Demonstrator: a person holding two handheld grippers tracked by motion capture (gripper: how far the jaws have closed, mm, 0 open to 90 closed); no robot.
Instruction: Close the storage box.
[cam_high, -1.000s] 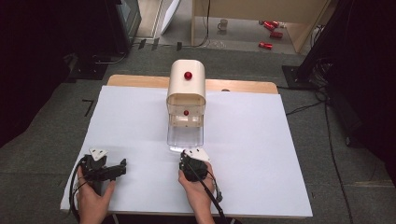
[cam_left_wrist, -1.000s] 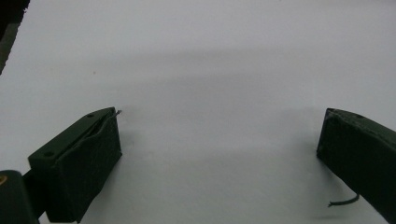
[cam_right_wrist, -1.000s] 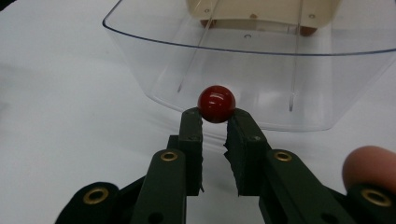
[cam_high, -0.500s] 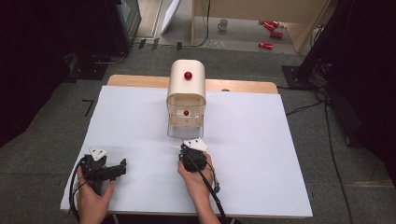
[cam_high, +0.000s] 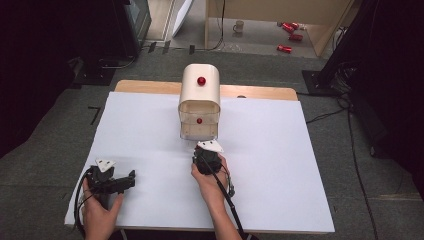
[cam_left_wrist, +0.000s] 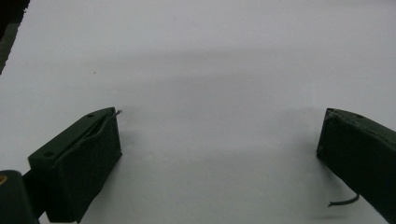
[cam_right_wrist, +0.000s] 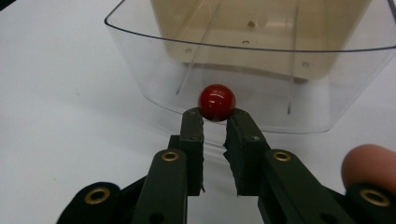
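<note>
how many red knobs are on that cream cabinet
2: one red knob on the top of the cream cabinet, and one lower red knob on the clear drawer, gripped by the right gripper. More may be hidden behind.

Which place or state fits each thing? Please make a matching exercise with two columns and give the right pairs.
Things:
1. left tongs
2. right tongs
3. red knob
4. clear drawer

Places or states:
a. pulled out of the cream cabinet
b. open wide over bare white table
c. on the drawer's front wall
d. closed on the knob

Pairs: 1-b, 2-d, 3-c, 4-a
</note>
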